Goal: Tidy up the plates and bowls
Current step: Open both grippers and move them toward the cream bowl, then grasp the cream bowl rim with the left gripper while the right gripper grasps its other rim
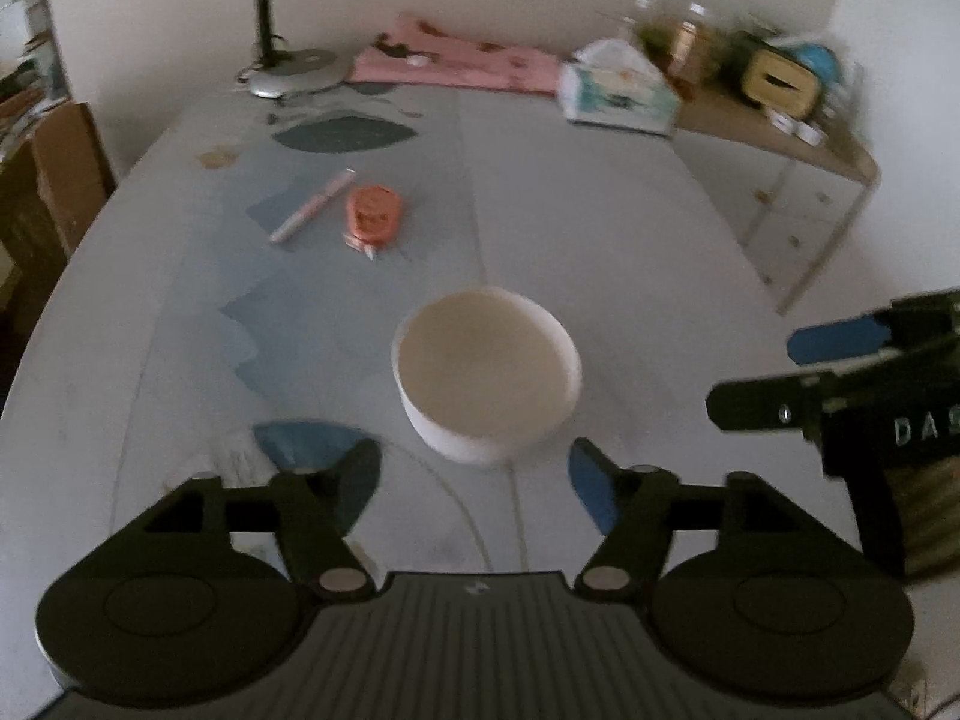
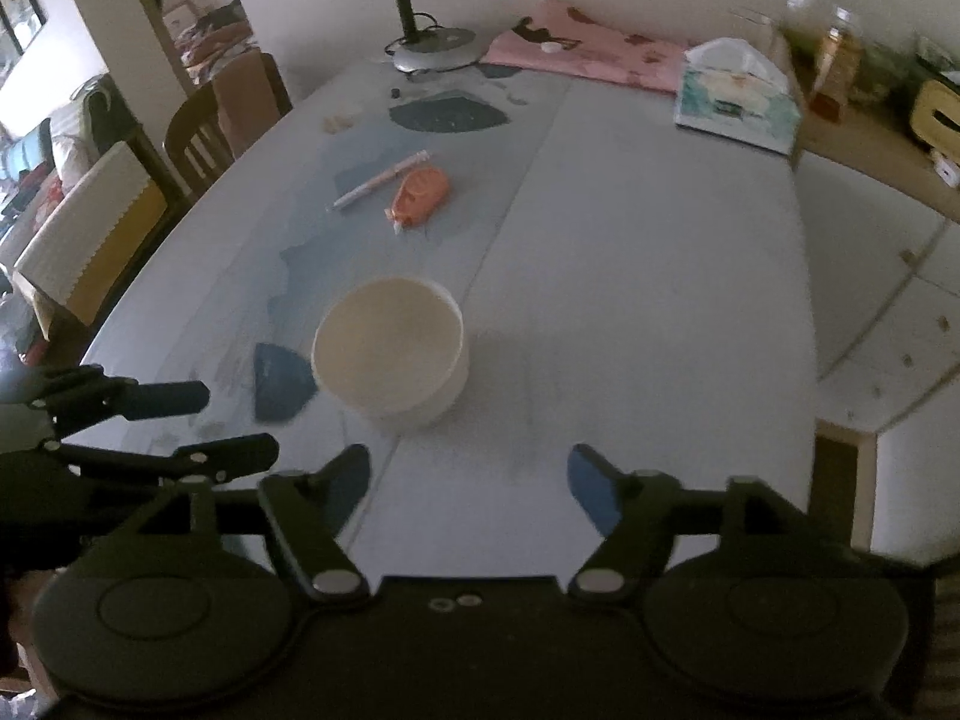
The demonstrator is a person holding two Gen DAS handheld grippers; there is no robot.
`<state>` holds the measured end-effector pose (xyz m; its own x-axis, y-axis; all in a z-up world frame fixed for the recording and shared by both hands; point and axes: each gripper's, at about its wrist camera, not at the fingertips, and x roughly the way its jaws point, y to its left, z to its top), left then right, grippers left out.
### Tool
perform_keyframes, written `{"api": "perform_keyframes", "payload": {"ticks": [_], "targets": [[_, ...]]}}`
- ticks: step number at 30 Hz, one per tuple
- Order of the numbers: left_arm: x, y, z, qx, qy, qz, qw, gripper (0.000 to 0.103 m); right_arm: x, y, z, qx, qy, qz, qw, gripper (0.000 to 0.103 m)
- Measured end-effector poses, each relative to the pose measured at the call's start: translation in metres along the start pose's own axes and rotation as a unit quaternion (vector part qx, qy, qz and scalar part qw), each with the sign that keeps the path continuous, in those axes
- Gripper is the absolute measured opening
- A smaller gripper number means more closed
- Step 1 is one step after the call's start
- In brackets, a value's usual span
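White bowl (image 1: 486,372) stands upright on the table (image 1: 600,228), just ahead of the left gripper (image 1: 474,480), whose jaws are wide and empty. Right gripper (image 2: 468,486) also wide, empty; bowl ahead-left of it.

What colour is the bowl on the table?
White, cream inside: the bowl, clearest in the left wrist view.

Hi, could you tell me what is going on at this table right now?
A person is holding a two-finger gripper in each hand above the table, working on tidying plates and bowls. Both the left gripper and the right gripper are open and hold nothing. A white bowl stands alone on the table just ahead of them, untouched. Farther back lie a pen, an orange packet and a tissue box.
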<state>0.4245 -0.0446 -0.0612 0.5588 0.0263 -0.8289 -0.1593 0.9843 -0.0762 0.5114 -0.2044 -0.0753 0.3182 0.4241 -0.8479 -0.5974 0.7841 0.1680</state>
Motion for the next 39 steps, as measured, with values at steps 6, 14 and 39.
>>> {"api": "perform_keyframes", "payload": {"ticks": [6, 14, 39], "targets": [[0.039, 0.012, 0.023, -0.031, 0.014, 0.015, 0.9993, 0.072, 0.039, -0.008, 0.029, -0.005, 0.001, 0.006, 1.000, 0.083], [0.091, 0.030, 0.039, -0.059, 0.045, 0.029, 0.9968, 0.072, 0.088, -0.010, 0.046, -0.001, 0.019, 0.017, 1.000, 0.078], [0.101, 0.013, 0.023, -0.022, 0.102, 0.055, 0.9930, 0.009, 0.118, 0.008, 0.037, -0.014, 0.059, 0.017, 0.998, 0.011]]}}
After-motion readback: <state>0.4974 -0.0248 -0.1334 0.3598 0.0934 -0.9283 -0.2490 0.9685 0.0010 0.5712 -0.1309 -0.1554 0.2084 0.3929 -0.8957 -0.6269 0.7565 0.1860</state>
